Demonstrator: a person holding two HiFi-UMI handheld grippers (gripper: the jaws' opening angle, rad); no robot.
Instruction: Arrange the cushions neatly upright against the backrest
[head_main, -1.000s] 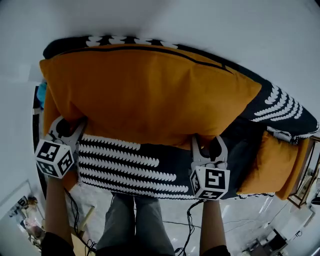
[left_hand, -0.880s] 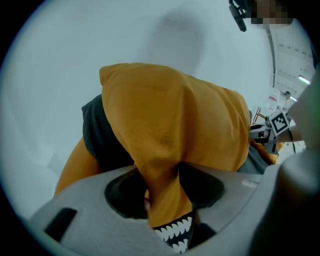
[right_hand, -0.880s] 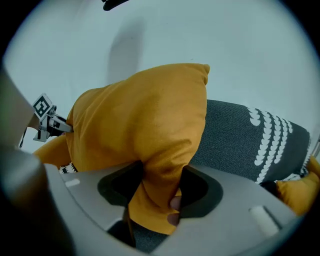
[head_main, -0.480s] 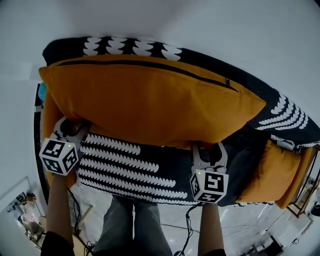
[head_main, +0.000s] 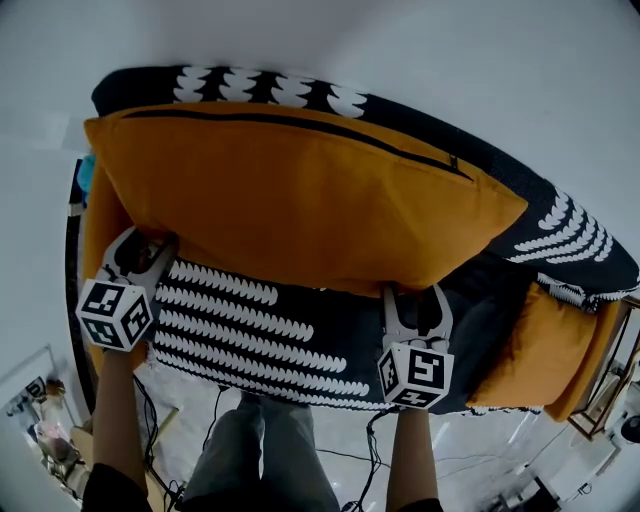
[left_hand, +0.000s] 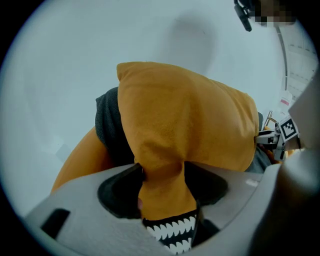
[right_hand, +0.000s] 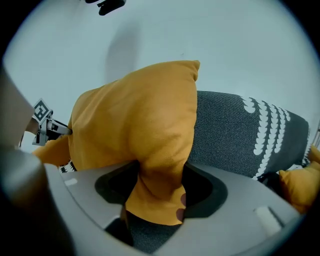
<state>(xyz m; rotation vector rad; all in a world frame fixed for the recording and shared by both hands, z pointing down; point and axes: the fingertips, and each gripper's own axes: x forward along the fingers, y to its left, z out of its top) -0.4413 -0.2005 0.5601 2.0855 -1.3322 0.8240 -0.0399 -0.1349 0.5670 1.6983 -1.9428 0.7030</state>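
1. My left gripper (head_main: 147, 248) is clamped on the near left corner of the large orange fabric cushion (head_main: 300, 200). Its jaws have just been opening, but the bunched cloth sits between them and both pads press on it.
2. My right gripper (head_main: 417, 300) grips the same cushion's near edge, further right. Those jaws have also just been opening, with pinched fabric filling the gap.
3. The cushion stretches across the dark grey sofa seat with white scallop rows (head_main: 260, 330). Its black zip edge is on the far side, beside the backrest (head_main: 270, 92).
4. A second orange cushion (head_main: 545, 350) lies at the sofa's right end, apart from both tools.
5. A white wall (head_main: 450, 60) rises behind the backrest.
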